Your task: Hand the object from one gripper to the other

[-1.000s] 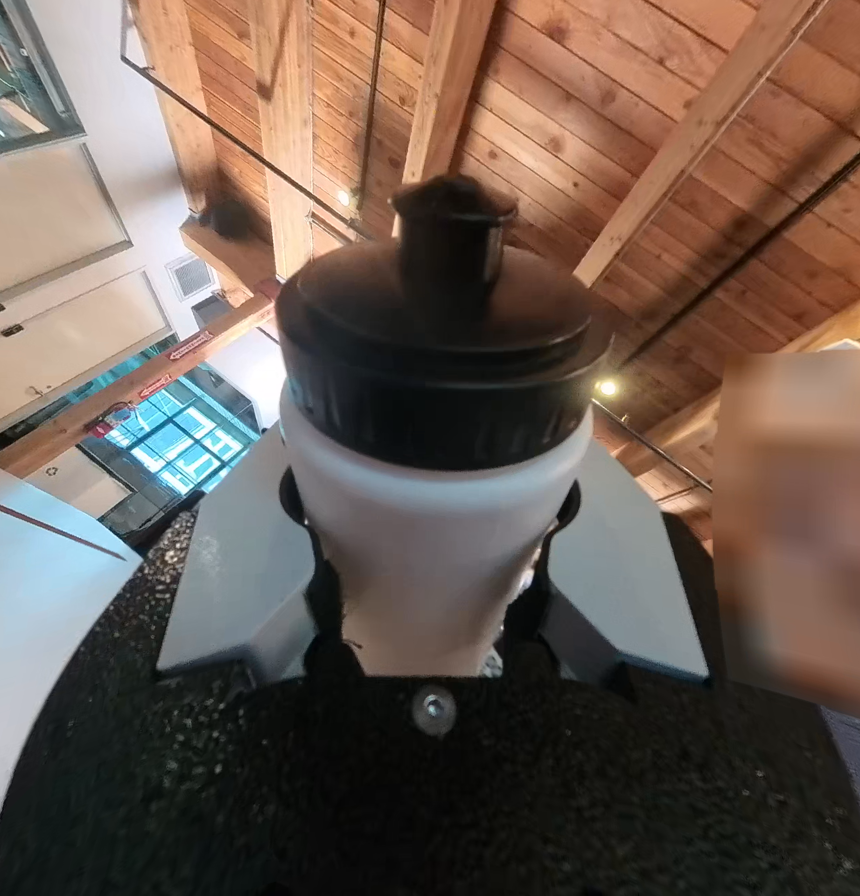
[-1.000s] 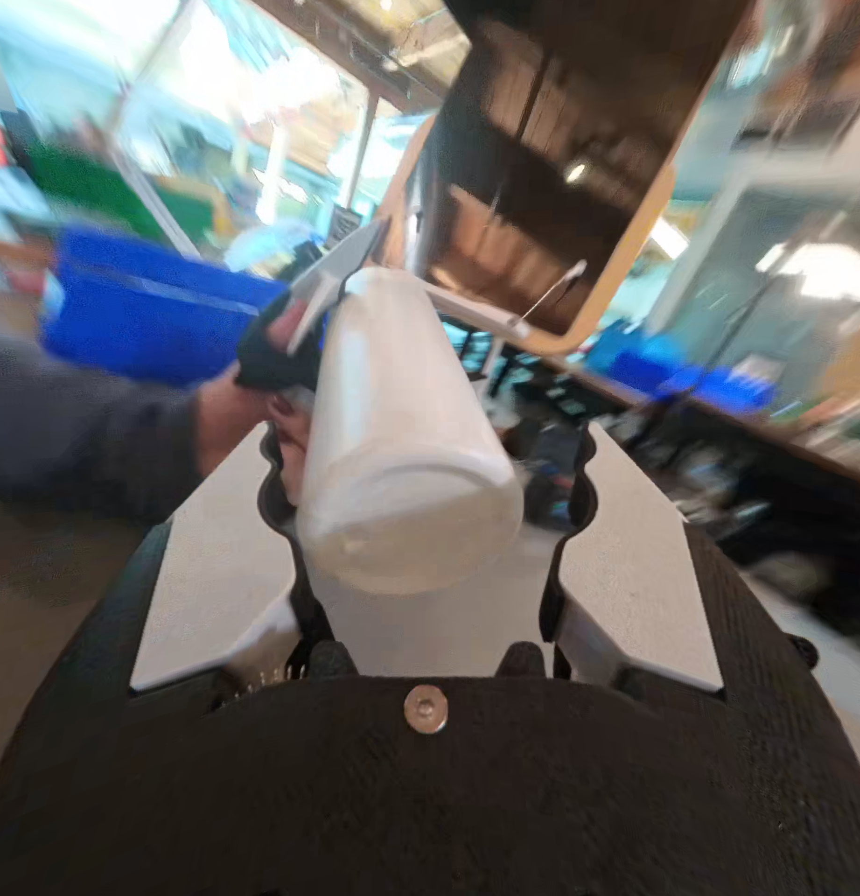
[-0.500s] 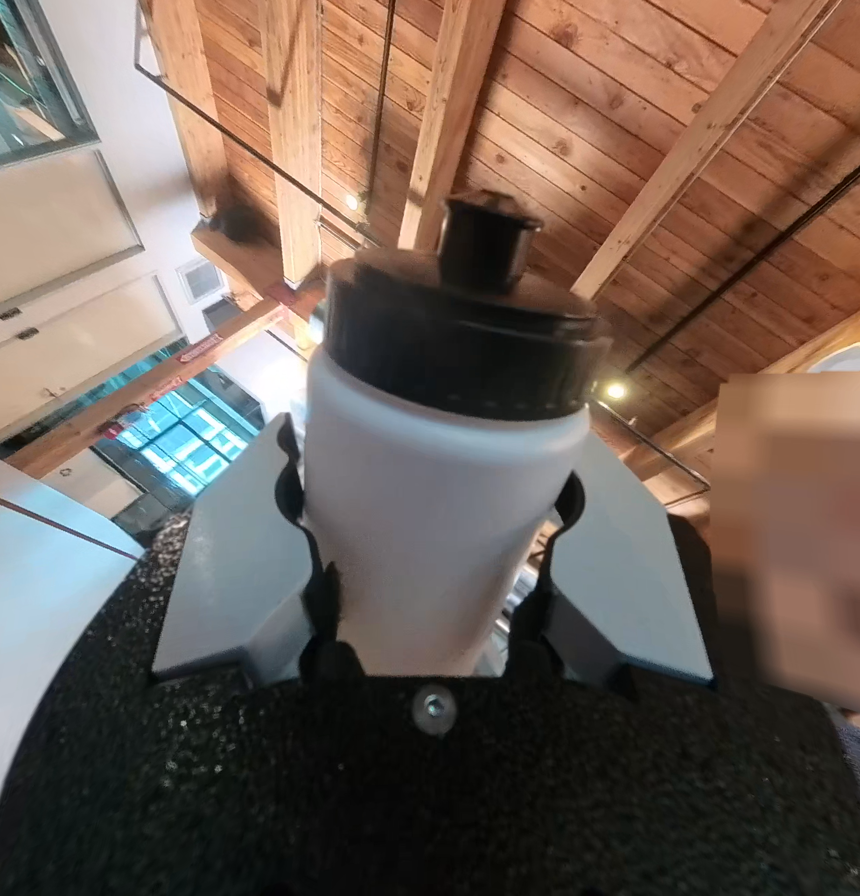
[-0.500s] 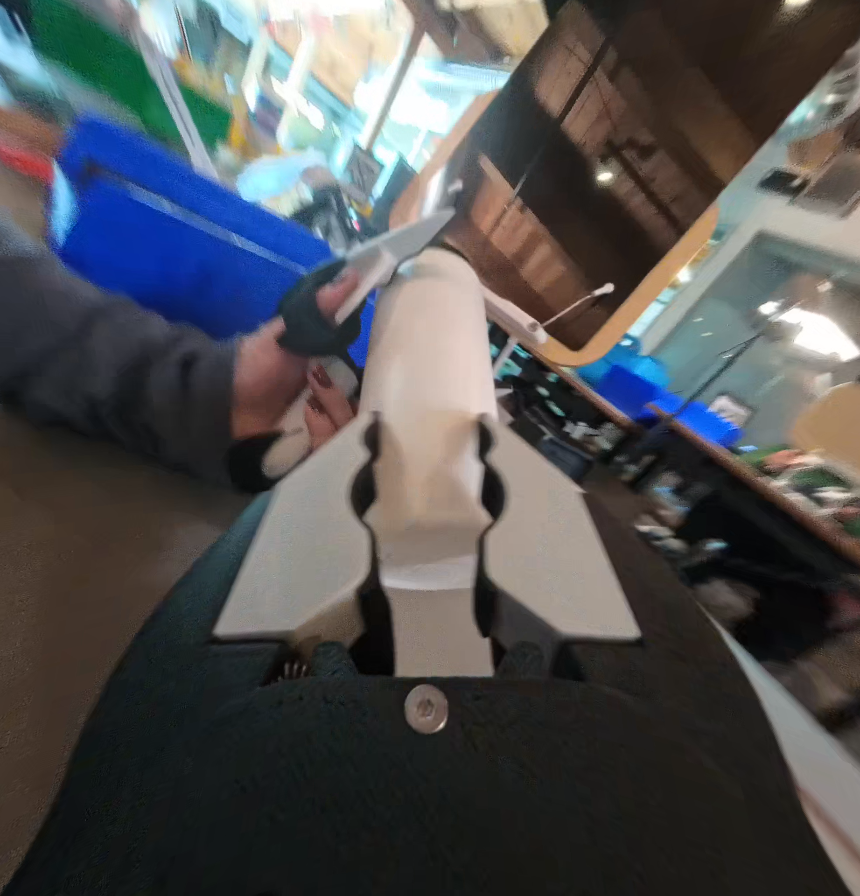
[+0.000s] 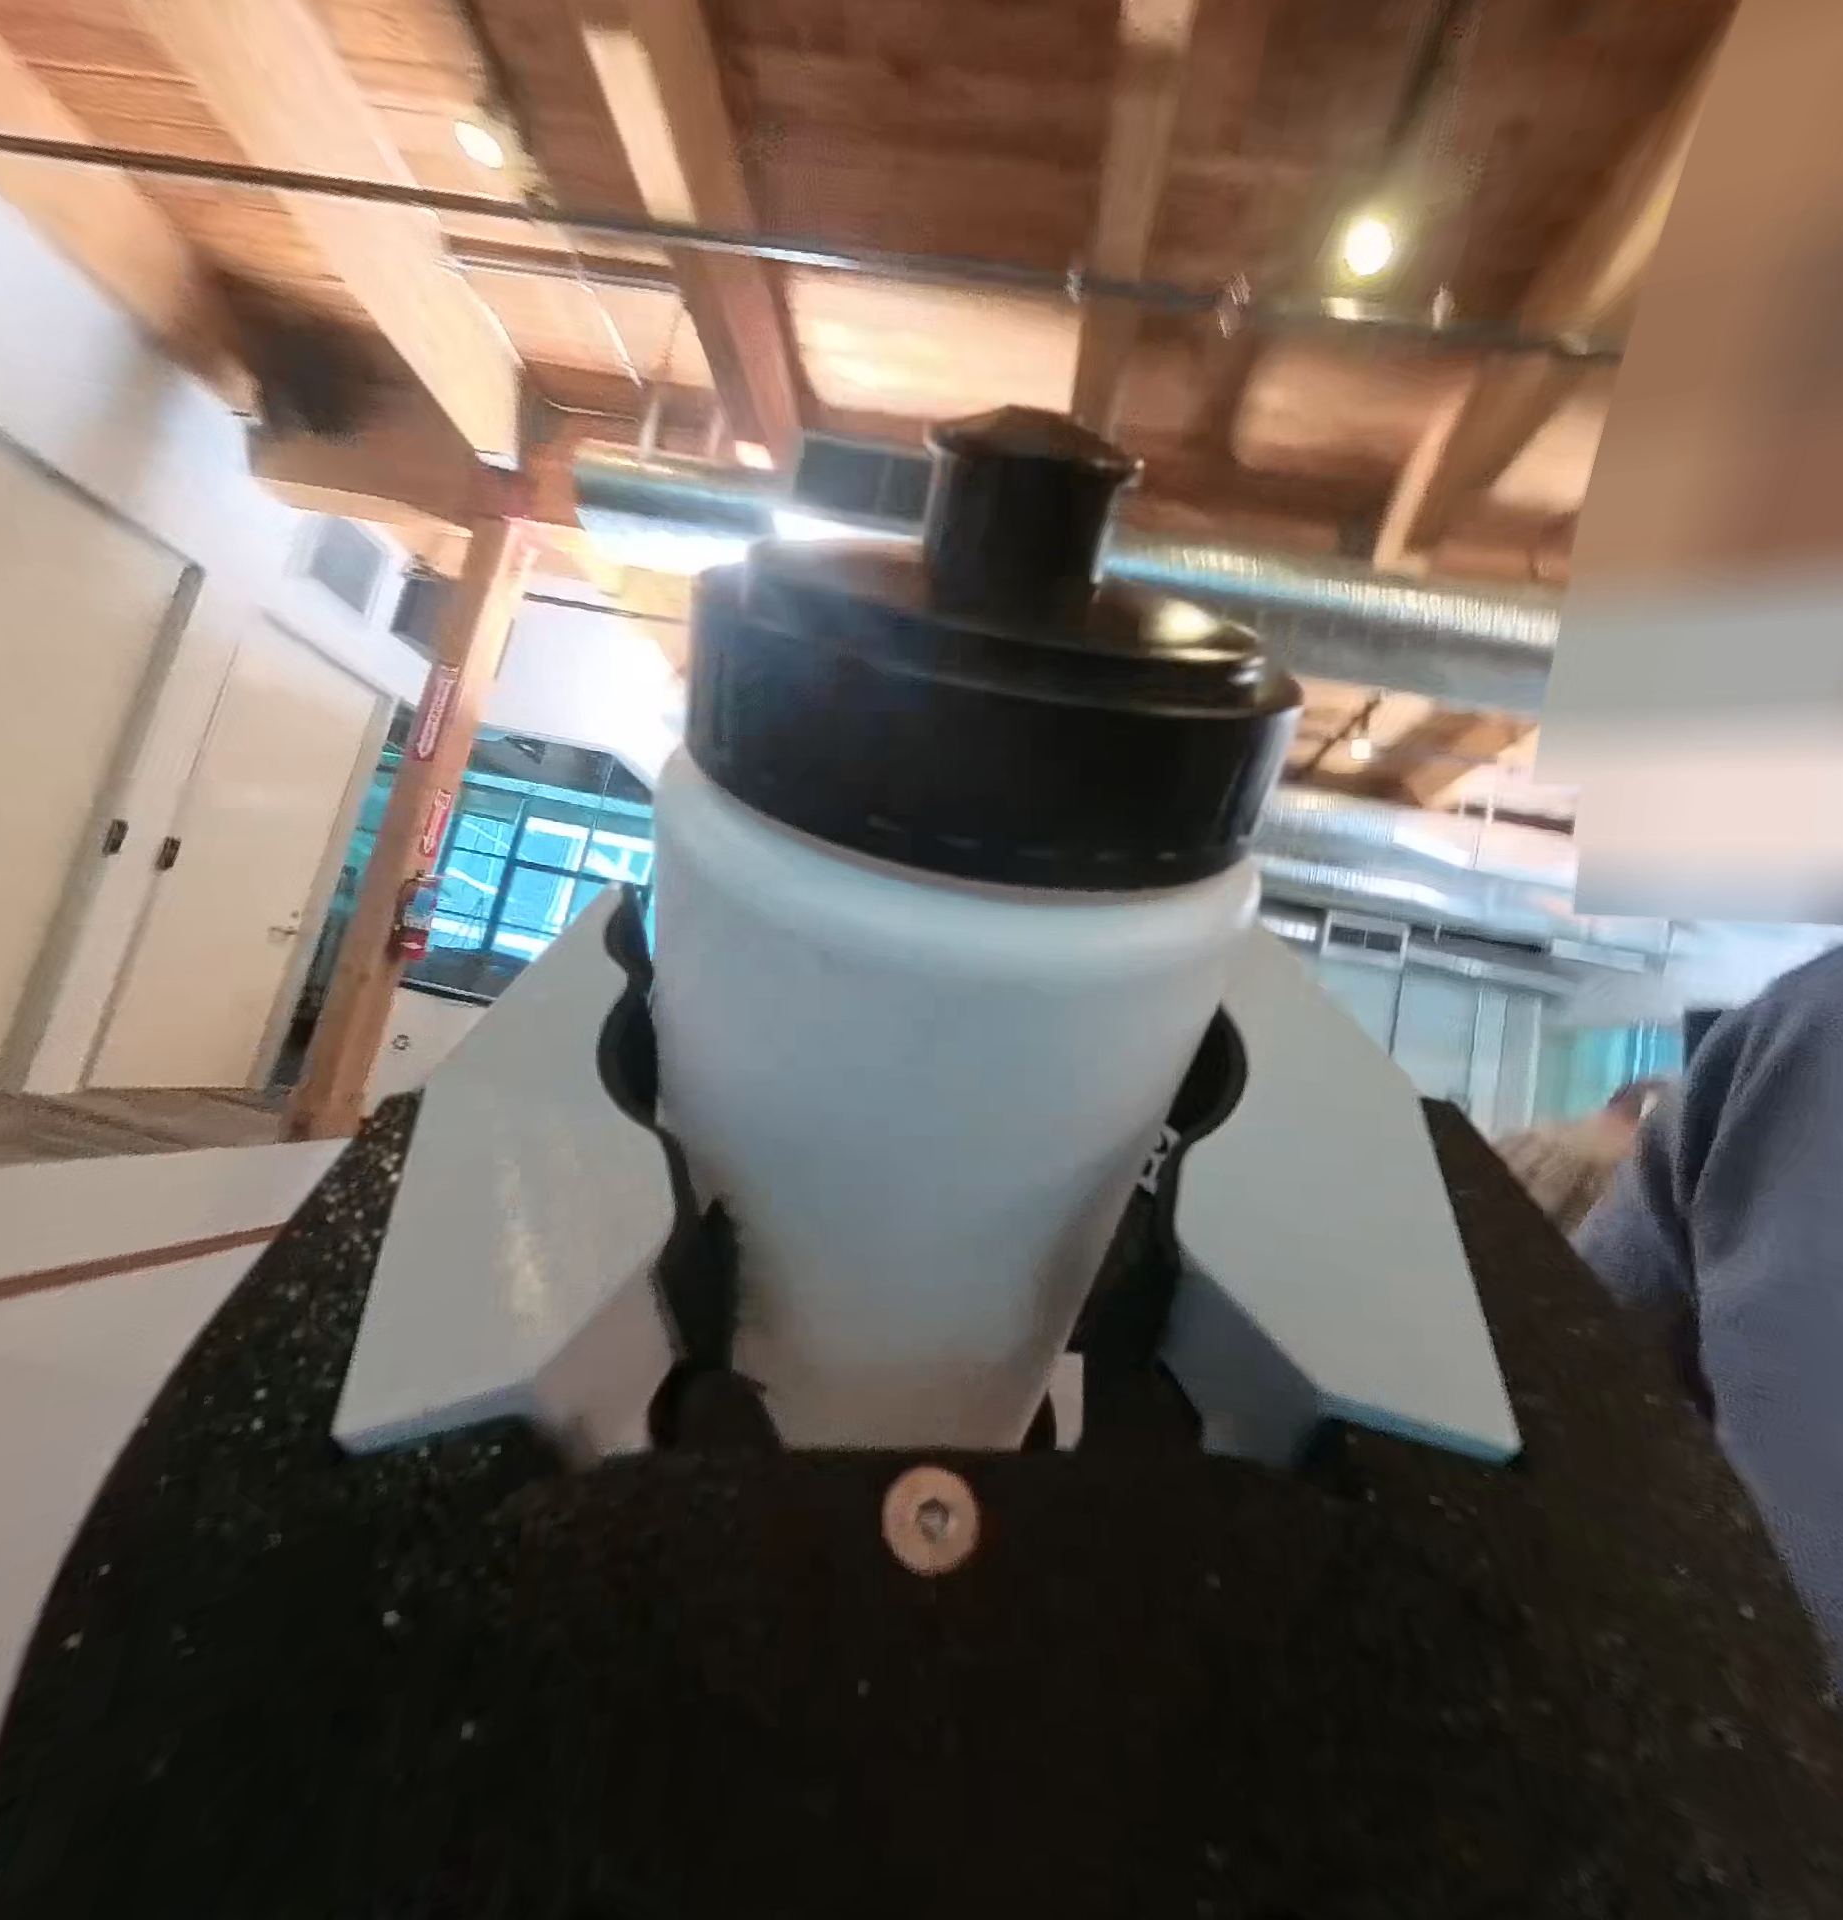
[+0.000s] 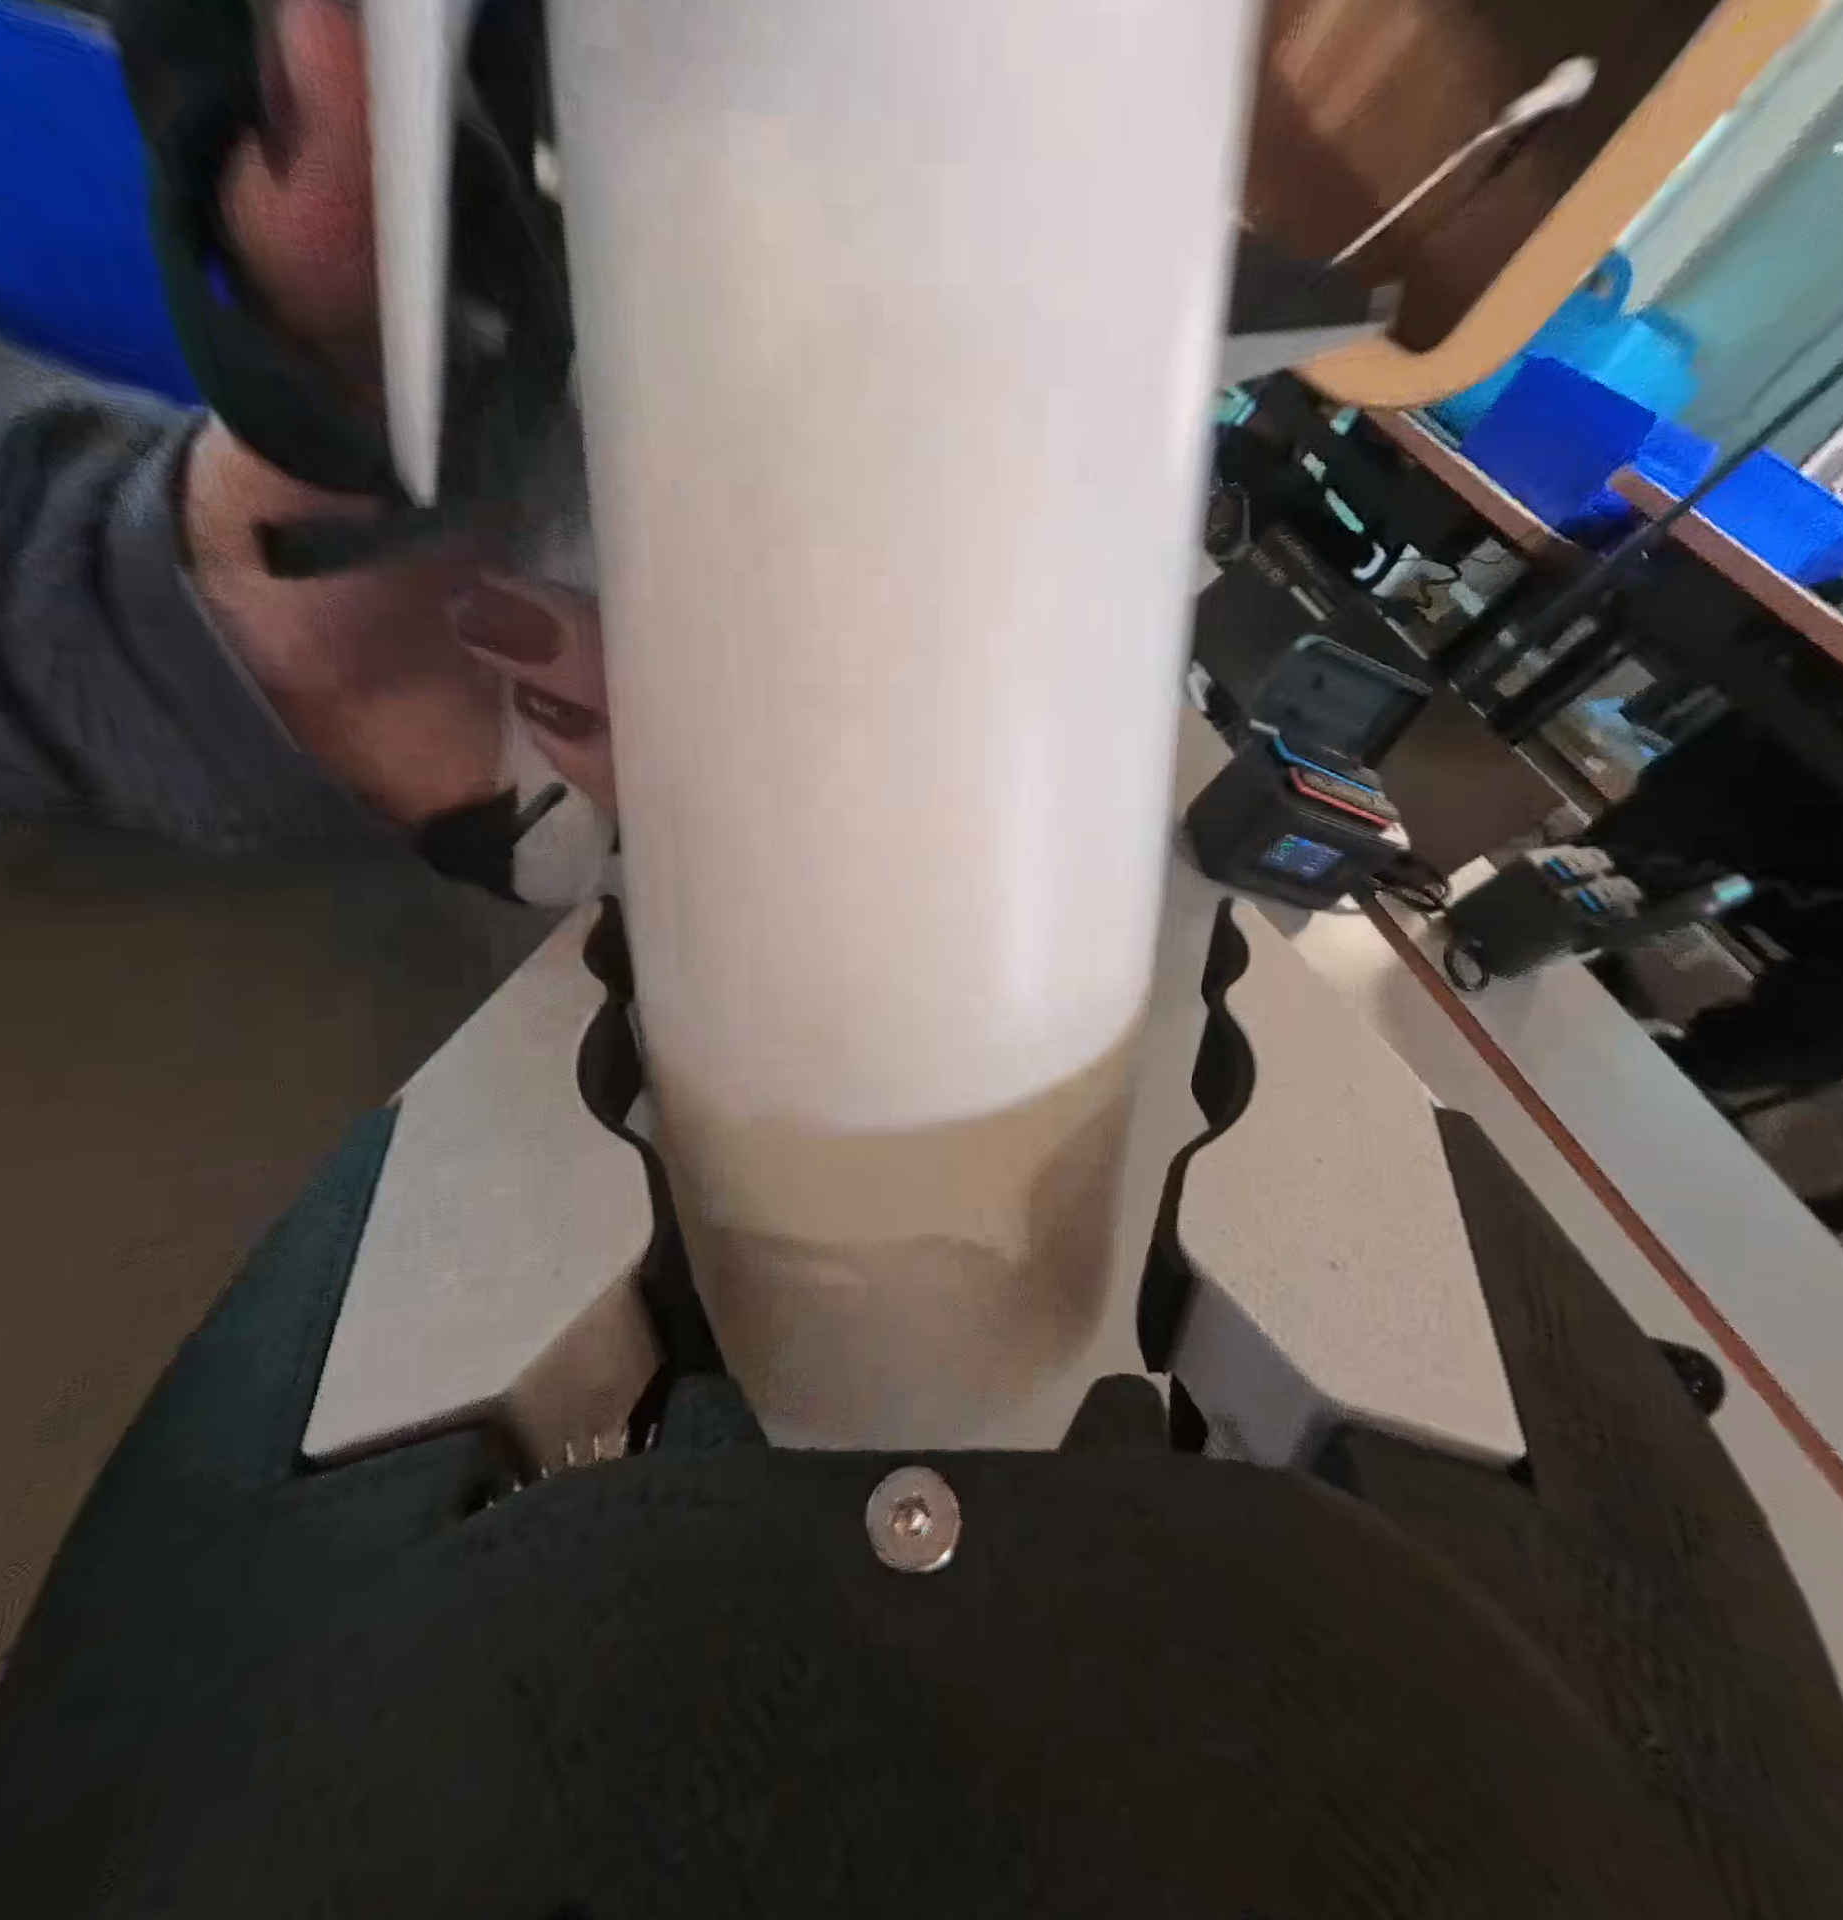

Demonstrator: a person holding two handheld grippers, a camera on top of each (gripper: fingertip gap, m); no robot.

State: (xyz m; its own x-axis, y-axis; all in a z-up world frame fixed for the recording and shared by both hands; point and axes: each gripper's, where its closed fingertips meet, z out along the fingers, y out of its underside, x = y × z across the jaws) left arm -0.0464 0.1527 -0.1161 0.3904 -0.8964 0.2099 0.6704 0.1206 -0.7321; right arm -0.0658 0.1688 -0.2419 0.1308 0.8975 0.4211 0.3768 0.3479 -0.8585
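Observation:
A white bottle (image 5: 927, 1091) with a black cap (image 5: 979, 748) stands upright between the fingers of my left gripper (image 5: 932, 925), which is shut on its upper body just under the cap. In the right wrist view the bottle's lower body (image 6: 896, 623) fills the middle. Its bottom end sits between the fingers of my right gripper (image 6: 909, 914). The jaws stand wide: the left finger touches the bottle and a thin gap shows at the right finger. One of the left gripper's fingers (image 6: 408, 260) and the hand holding it (image 6: 377, 675) show at the upper left.
A white table with a brown edge strip (image 6: 1519, 1091) runs to the right, with black cameras and cables (image 6: 1301, 821) on it. Blue bins (image 6: 1582, 436) stand behind. A person's grey sleeve (image 5: 1779, 1195) is at the right. Wooden beams are overhead.
My right gripper's jaws stand wider than half a second ago, and the bottle's lower end now sits between them. The left gripper has tilted down from the ceiling, still holding the bottle.

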